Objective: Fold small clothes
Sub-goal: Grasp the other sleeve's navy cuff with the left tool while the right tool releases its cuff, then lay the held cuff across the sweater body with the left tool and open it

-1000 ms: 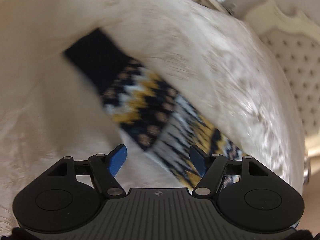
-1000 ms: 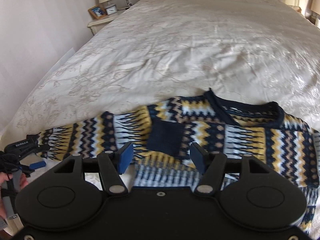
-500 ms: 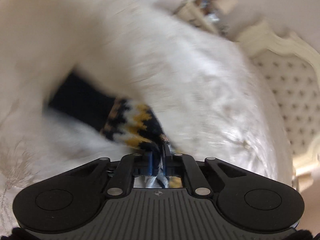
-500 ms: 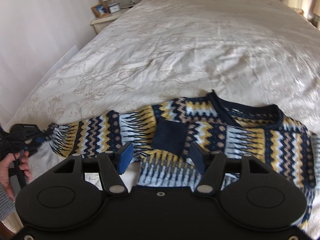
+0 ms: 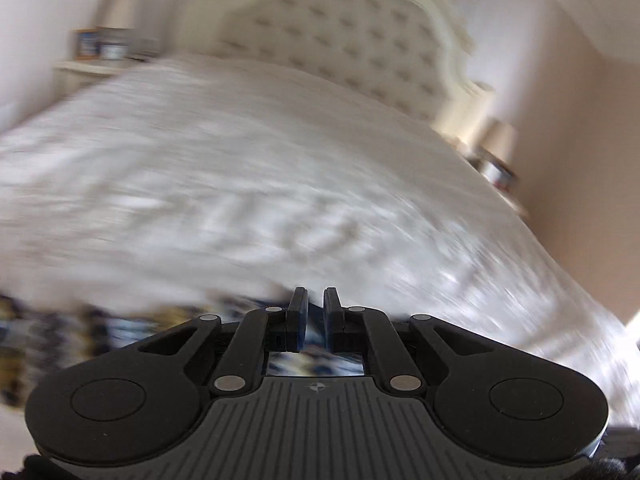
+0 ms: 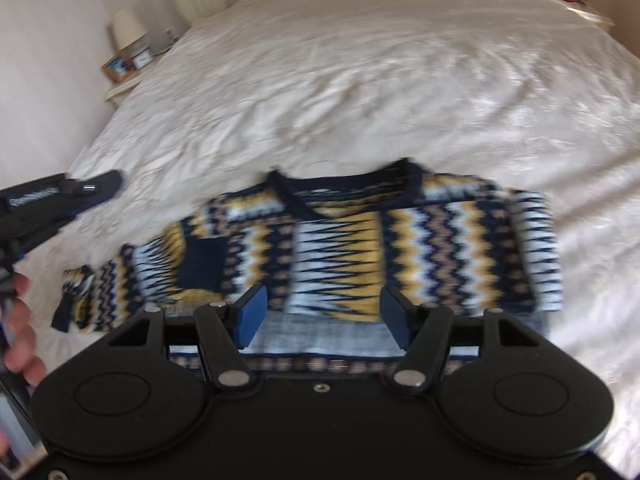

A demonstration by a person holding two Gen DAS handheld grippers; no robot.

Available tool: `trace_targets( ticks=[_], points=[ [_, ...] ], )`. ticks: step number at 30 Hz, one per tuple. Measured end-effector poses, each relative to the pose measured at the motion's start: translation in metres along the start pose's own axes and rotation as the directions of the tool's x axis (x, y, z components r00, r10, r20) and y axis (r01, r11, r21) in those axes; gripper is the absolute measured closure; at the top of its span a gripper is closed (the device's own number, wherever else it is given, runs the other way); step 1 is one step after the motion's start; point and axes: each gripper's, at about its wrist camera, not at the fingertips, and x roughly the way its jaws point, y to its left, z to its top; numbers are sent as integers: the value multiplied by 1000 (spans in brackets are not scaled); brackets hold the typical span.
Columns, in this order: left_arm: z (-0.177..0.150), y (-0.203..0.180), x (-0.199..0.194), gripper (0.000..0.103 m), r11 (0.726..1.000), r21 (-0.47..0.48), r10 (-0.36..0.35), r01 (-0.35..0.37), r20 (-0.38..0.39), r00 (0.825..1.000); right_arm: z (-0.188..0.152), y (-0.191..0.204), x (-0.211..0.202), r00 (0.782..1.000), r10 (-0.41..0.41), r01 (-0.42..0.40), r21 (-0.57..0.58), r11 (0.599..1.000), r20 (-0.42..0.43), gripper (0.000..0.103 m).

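Honestly, we're barely started on this one.
Sweater: the patterned knit sweater lies flat on the white bedspread, neck toward 12 o'clock, body unfolded.
Left sleeve: sits bunched at about 9 o'clock in the right wrist view, cuff crumpled, not laid across the body yet.
Right side: at 3 o'clock the edge looks tucked in already, though we can't be sure, it's blurry.
Left gripper: fingers nearly together with a thin gap; in the right wrist view it hovers apart from the sleeve, so we'd say it's holding nothing.
Right gripper: blue pads wide apart, hovering over the hem at 6 o'clock.
Done: at most one side fold, we reckon.
Left: the left sleeve in, then folding the body over.
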Motion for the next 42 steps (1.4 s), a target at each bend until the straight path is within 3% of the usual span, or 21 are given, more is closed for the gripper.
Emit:
trace_targets(
  ticks=[3,5,8,10,13,15,18,20,22,24,25,27,29,31,34,38,40,42],
  points=[
    [-20,-21,8,92,999,-45,1,-2,-31,1000,5,-21,-5,1000,-14,14,-30,999,7,36],
    [-30,-18,7,91,997,-50,56,-59,-64,996,10,-26,-5,1000,-7,7,-58,998,13,36],
    [-36,16,1,89,983,-58,167,-173,-106,980,18,-15,2,999,50,-49,-100,994,5,36],
    [-40,48,-18,87,960,-83,258,-269,-120,959,23,5,12,995,102,-102,-132,986,-9,36],
    [-44,99,-42,82,907,-73,402,-415,-143,904,24,52,29,986,165,-167,-208,964,-26,36],
    [-46,133,-56,82,887,-89,429,-453,-202,880,24,88,39,978,206,-209,-253,945,-37,36],
    [-50,188,-73,82,854,-191,437,-485,-246,865,21,135,51,965,256,-263,-286,921,-64,36],
    [-50,221,-84,81,825,-316,412,-469,-232,881,19,159,52,958,276,-287,-301,909,-79,36],
    [-51,249,-87,72,792,-436,373,-426,-207,905,16,175,50,955,283,-296,-320,900,-88,36],
    [-54,275,-89,47,756,-535,338,-376,-172,925,11,185,49,958,272,-288,-331,899,-94,36],
    [-56,285,-88,40,735,-576,328,-358,-160,931,9,189,49,960,263,-281,-331,901,-98,36],
    [-59,301,-87,31,691,-637,335,-342,-137,932,7,193,51,964,243,-264,-320,910,-105,36],
    [-61,310,-86,27,667,-652,355,-361,-148,923,7,194,53,969,222,-246,-305,920,-110,36],
    [-65,319,-84,27,651,-656,374,-383,-162,913,6,194,57,972,204,-231,-298,926,-119,36],
    [-70,334,-77,27,635,-688,340,-351,-159,927,4,198,63,975,178,-212,-309,927,-135,36],
    [-66,346,-61,29,646,-702,272,-301,-157,949,1,202,66,976,153,-195,-321,927,-153,36],
    [-62,348,-55,36,651,-694,266,-308,-172,949,0,204,67,978,138,-184,-332,925,-159,36],
    [-65,354,-53,45,608,-729,259,-315,-194,946,-1,204,67,978,129,-180,-335,925,-167,36]
  ],
)
